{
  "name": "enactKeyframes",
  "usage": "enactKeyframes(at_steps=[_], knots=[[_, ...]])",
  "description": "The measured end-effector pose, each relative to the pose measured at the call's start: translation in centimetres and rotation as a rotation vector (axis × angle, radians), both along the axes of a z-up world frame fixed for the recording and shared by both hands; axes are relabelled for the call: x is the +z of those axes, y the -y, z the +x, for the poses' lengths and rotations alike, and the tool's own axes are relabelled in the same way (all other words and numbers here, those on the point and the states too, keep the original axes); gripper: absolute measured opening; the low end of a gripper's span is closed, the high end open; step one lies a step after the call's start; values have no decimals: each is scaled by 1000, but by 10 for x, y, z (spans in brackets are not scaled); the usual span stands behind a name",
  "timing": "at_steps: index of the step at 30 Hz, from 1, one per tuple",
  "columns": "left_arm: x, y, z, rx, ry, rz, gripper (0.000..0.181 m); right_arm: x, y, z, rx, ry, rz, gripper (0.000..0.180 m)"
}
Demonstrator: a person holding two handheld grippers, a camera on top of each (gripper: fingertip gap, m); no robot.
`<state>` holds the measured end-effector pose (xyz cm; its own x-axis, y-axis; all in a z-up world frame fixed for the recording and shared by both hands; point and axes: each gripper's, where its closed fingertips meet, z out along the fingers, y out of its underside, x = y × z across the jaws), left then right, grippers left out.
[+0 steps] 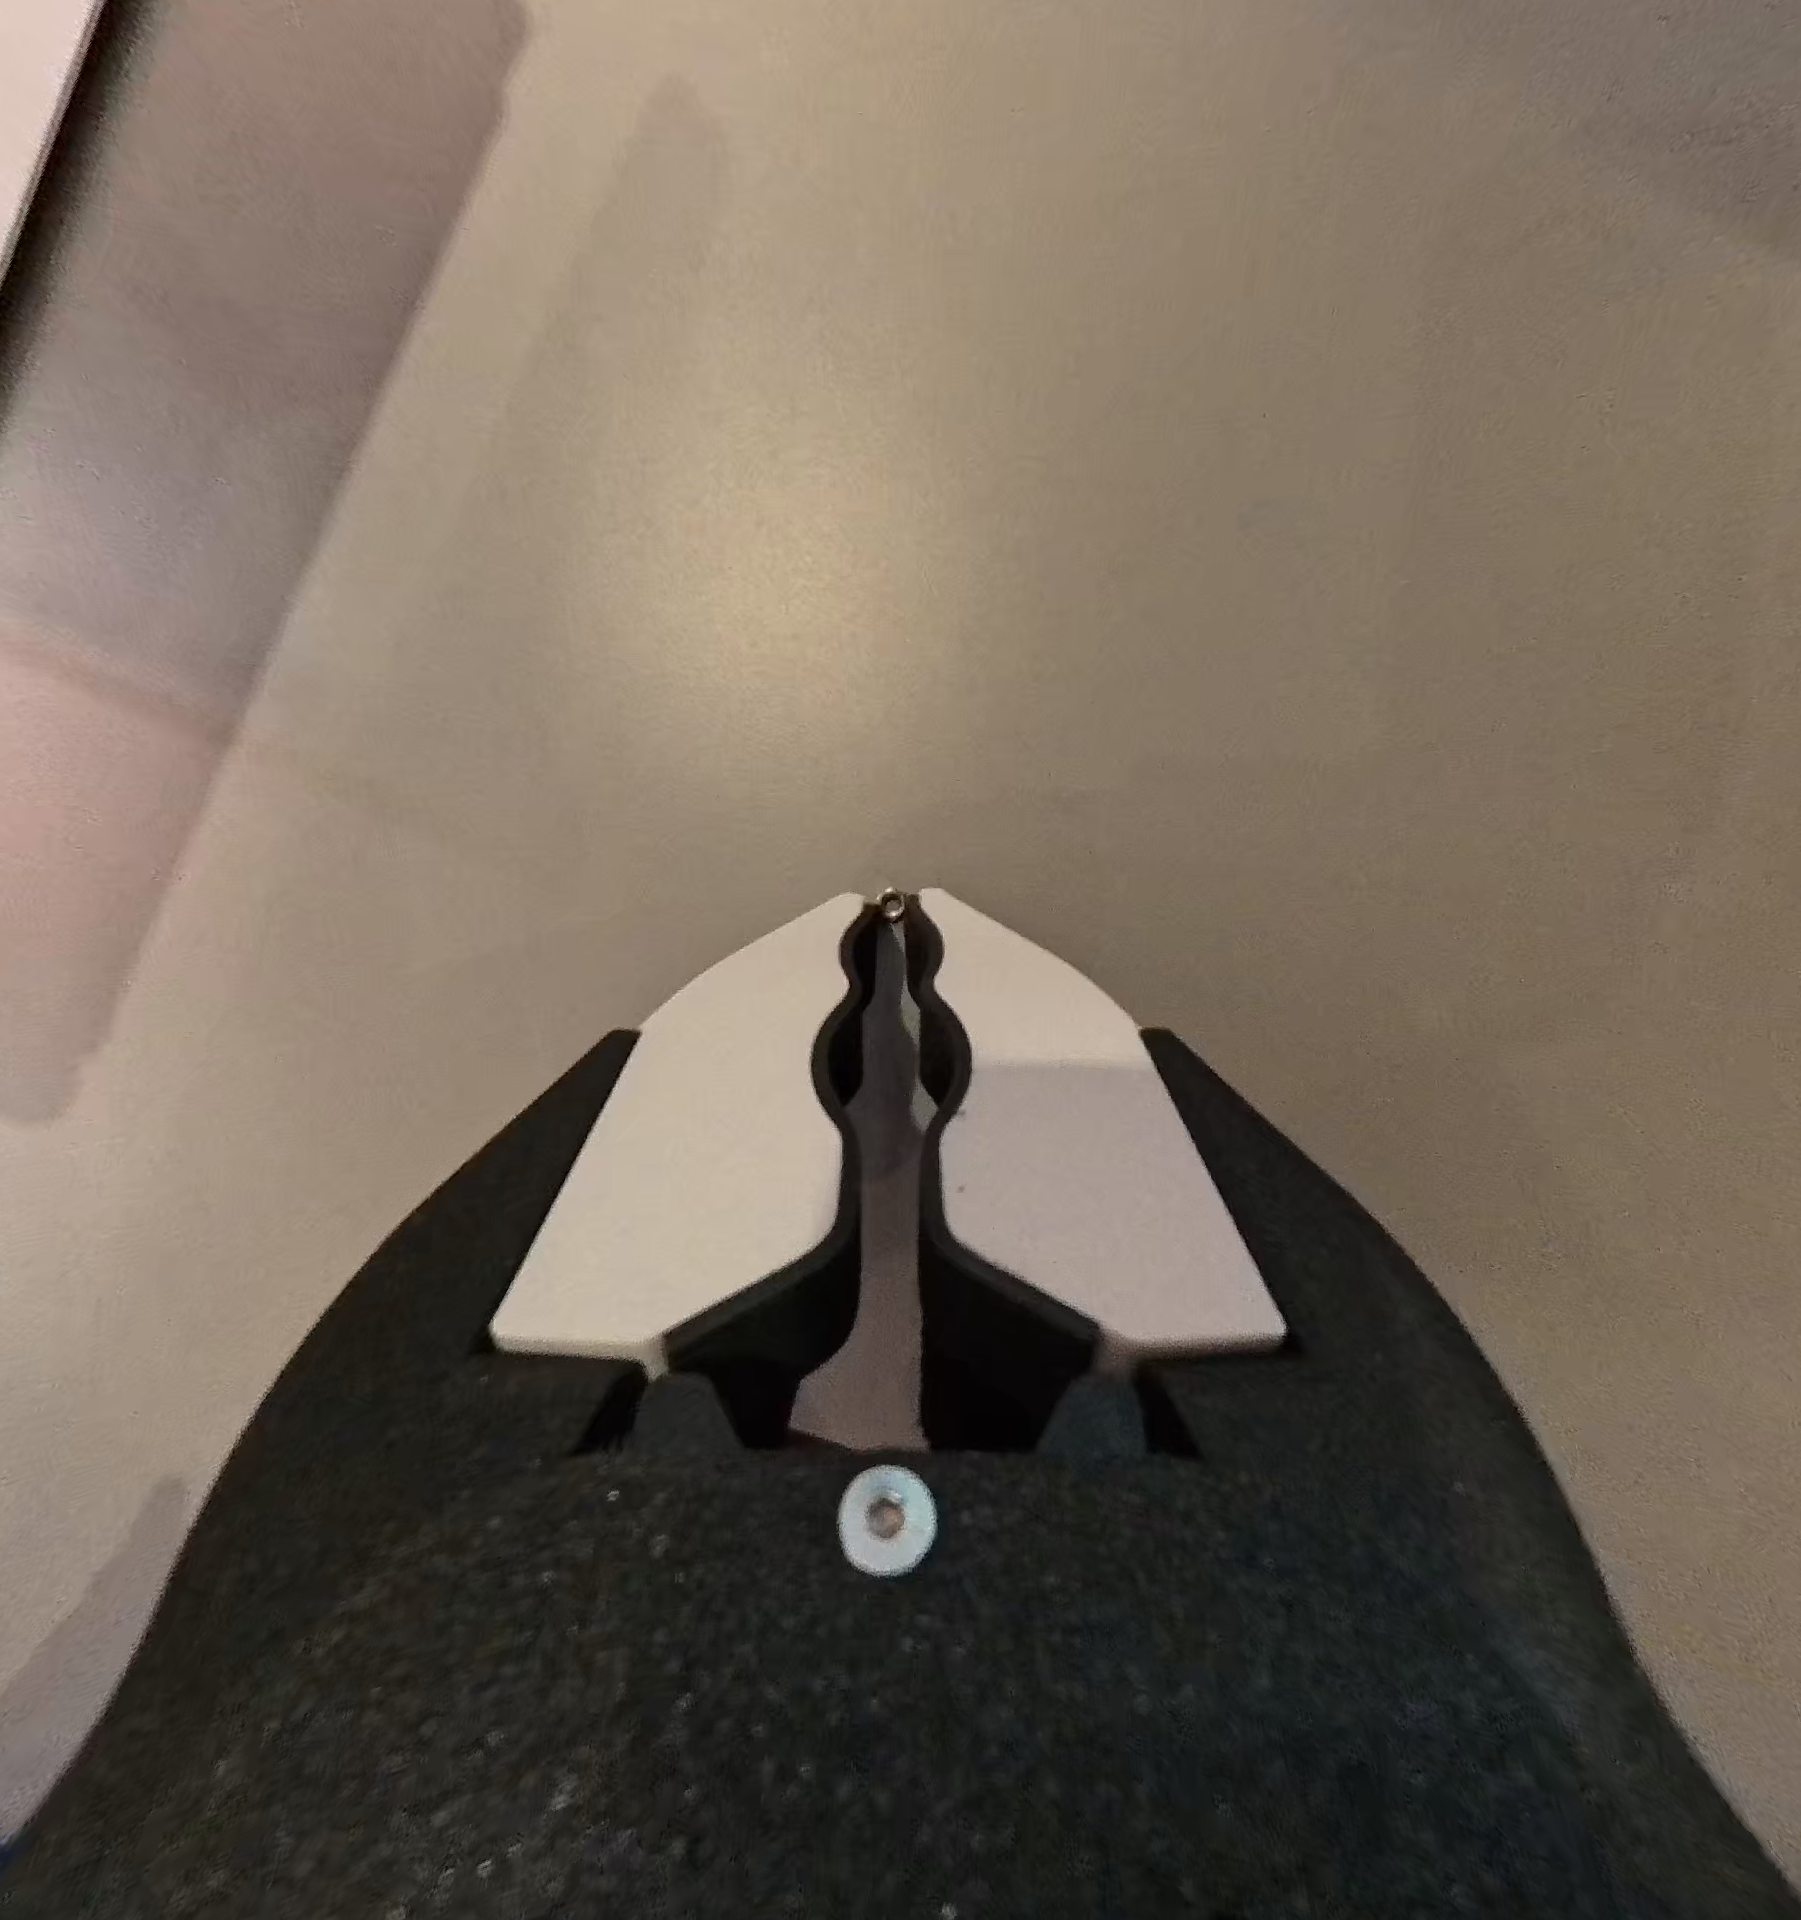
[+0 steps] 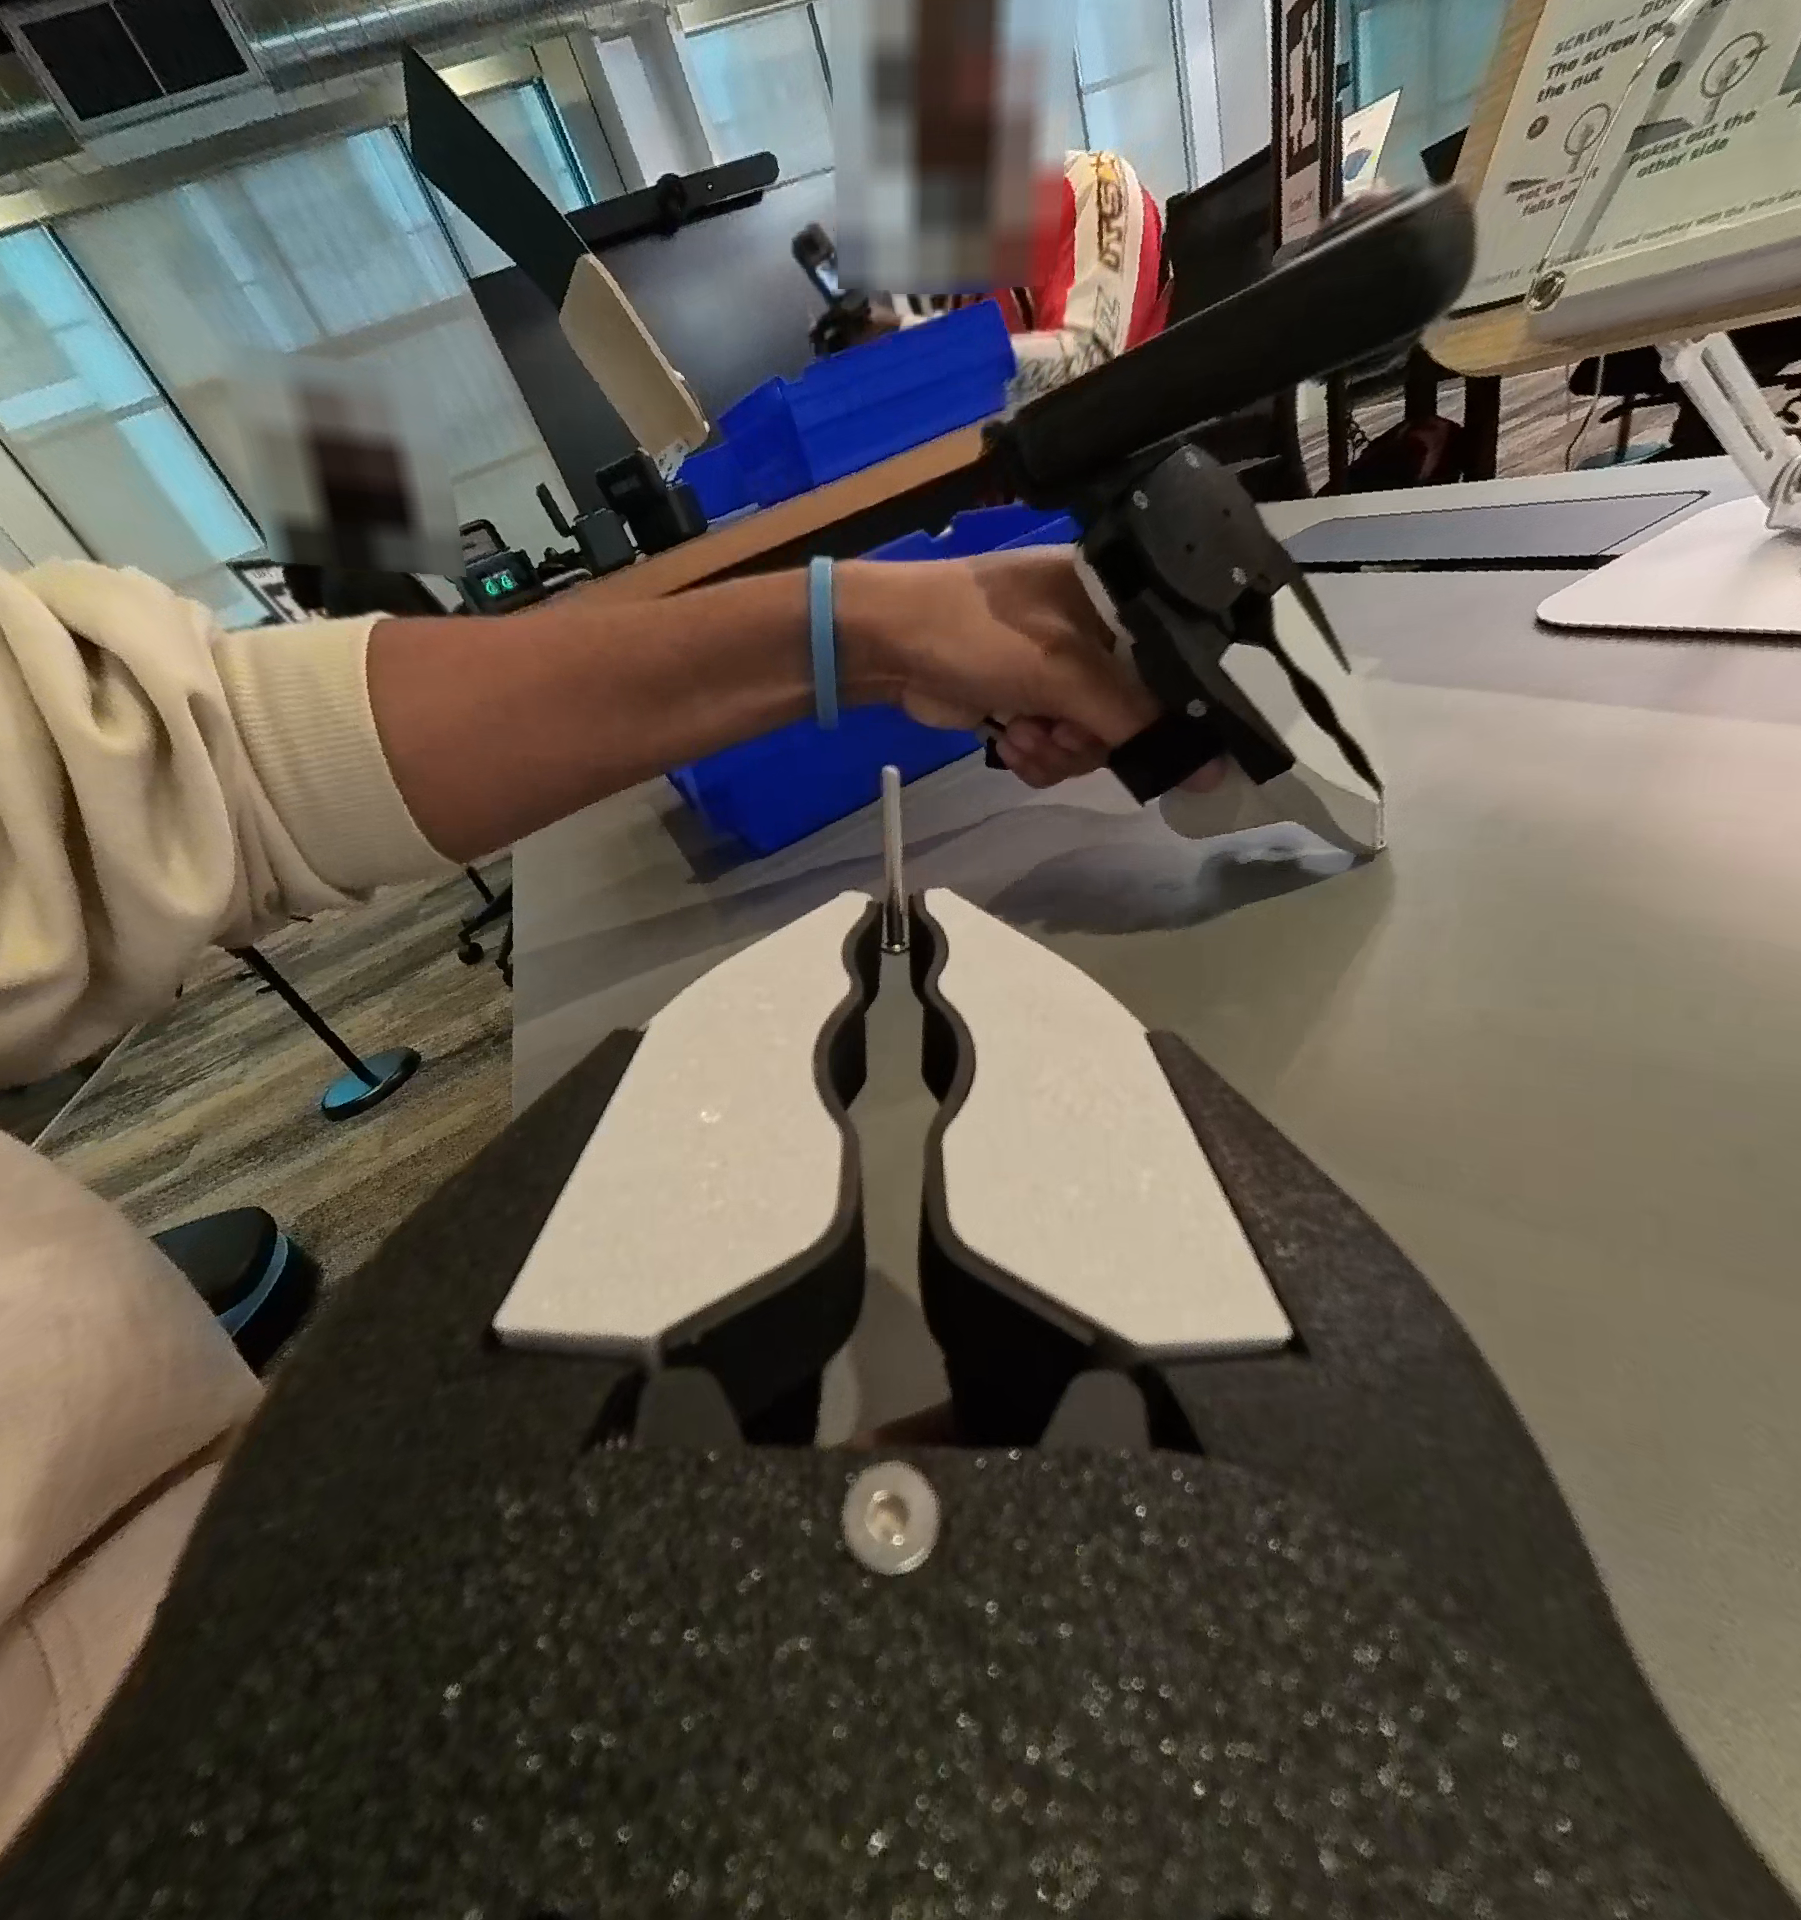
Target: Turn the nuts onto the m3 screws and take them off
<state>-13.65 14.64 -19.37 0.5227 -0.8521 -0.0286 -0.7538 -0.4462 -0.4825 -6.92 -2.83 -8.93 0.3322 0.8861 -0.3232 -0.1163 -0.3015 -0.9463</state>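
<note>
In the left wrist view my left gripper points down at the grey table. Its jaws are shut on a tiny metal nut pinched at the very tips. In the right wrist view my right gripper is shut on the head end of a thin silver M3 screw, whose shaft sticks out forward past the tips. The left gripper also shows farther off in the right wrist view, held in a person's hand, tips down close to the table. Nut and screw are apart.
Blue bins stand at the table's far left edge, behind the person's forearm. A white stand base and an instruction sheet are at the far right. A dark mat lies at the back. Other people and desks are in the background.
</note>
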Motion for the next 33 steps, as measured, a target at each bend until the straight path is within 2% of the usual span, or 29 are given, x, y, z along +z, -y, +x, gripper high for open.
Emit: enactKeyframes(at_steps=[1, 6, 11, 12, 14, 16, 23, 33], knots=[[0, 2, -1, -9, 9, 4, 4, 0, -1, 1, -4, -2, -1, 4], [32, 30, -1, -48, 176, 69, 0, 0, -5, 3, -34, -4, -5, 4], [61, 65, -13, -30, 258, 156, 0, -1, -5, 2, -39, 12, 9, 4], [64, 70, -10, -45, 272, 168, 9, -1, -5, 2, -39, 14, 12, 4], [61, 72, -4, -81, 228, 181, 21, -1, -5, 1, -38, 14, 14, 4], [52, 65, 4, -124, 168, 189, 23, -1, -4, 1, -33, 11, 12, 4], [17, 34, 17, -230, 74, 97, 21, 0, -2, 0, -27, 15, 29, 4], [1, 39, 28, -304, 46, 59, 21, -1, 0, -2, -8, 15, 22, 4]])
